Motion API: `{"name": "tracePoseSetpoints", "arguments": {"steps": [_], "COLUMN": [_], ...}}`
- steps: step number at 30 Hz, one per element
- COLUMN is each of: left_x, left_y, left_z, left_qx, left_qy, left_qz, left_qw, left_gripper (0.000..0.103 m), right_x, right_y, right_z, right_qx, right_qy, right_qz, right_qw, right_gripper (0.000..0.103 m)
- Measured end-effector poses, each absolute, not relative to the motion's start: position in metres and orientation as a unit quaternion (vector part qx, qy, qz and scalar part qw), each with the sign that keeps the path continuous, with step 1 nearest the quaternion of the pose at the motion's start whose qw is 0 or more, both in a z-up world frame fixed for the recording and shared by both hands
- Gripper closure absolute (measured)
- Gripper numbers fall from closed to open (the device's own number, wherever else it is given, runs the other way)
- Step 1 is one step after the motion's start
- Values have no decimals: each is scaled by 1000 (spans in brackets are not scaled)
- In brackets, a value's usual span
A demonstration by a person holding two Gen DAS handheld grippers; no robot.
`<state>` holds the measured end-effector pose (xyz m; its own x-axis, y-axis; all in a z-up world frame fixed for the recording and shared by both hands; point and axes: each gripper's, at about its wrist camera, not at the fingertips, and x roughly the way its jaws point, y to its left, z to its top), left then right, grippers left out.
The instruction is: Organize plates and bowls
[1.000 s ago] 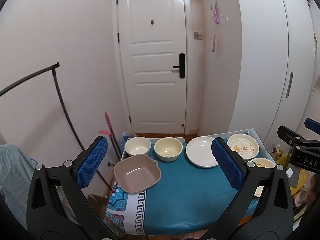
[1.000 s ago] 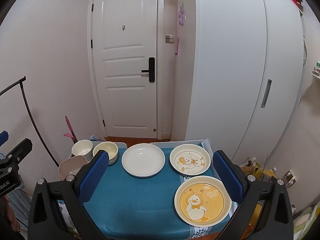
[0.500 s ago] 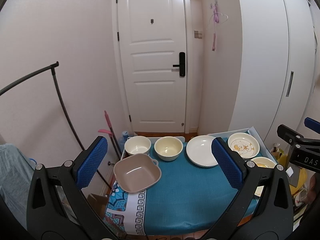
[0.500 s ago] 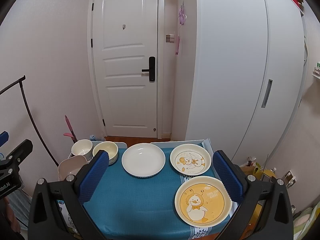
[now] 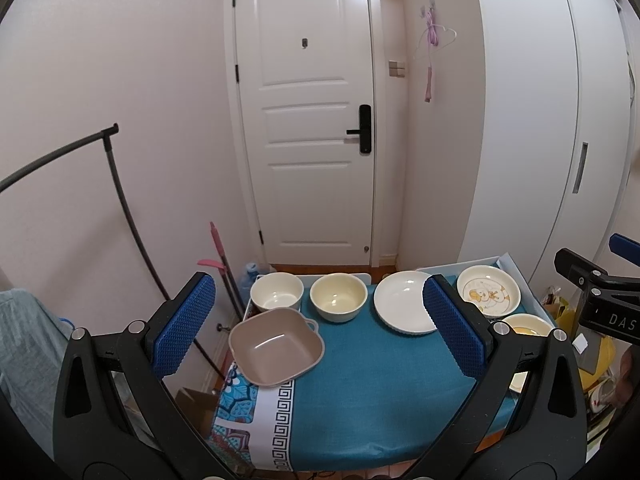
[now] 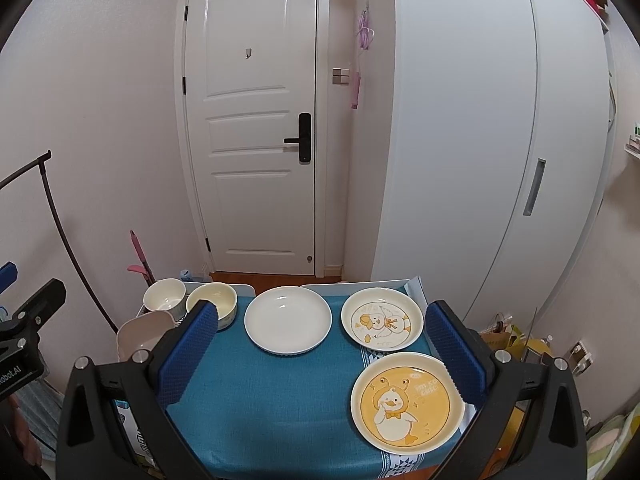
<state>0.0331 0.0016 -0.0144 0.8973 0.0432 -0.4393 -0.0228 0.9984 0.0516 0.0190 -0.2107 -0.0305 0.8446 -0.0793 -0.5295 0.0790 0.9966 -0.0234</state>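
A small table with a blue cloth [image 5: 372, 380] [image 6: 272, 396] holds the dishes. At its left sit a tan square bowl [image 5: 276, 346] [image 6: 138, 332], a white bowl [image 5: 277, 291] [image 6: 164, 295] and a cream bowl [image 5: 338, 297] [image 6: 218, 300]. A plain white plate [image 5: 404, 307] [image 6: 288, 324], a white duck plate [image 5: 489, 296] [image 6: 382, 323] and a yellow duck plate [image 6: 407, 400] [image 5: 526, 326] lie to the right. My left gripper [image 5: 318, 322] and right gripper [image 6: 322, 352] are both open and empty, held above the table's near side.
A white door [image 5: 308, 120] stands behind the table, a white wardrobe [image 6: 480, 140] to the right. A black curved rack [image 5: 116, 184] and a pink mop [image 5: 218, 256] stand at the left. Bags and clutter [image 5: 596, 364] lie on the floor at right.
Both views have shifted very slightly; the dishes have not moved and both grippers stay open.
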Motion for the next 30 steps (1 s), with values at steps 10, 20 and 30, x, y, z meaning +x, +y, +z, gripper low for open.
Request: {"name": "tracePoseSetpoints", "arguments": {"steps": [10,20,30], "left_x": [33,38,98], "left_y": [5,11,-7], "left_z": [-15,-18,-30], "left_qx": [22,21,48], "left_qy": [224,231,275], "left_qz": [18,16,-40], "left_qw": [974,973,959], "left_gripper": [0,0,0], "right_x": [19,22,44], "right_y": [-210,-210,-236], "right_z": [-30,-32,-37], "right_qx": [-1,-1,26], "right_qy": [275,280,292], "right_qz": [-40,-44,-76], "right_qw": [961,959,953], "right_gripper": [0,0,0]}}
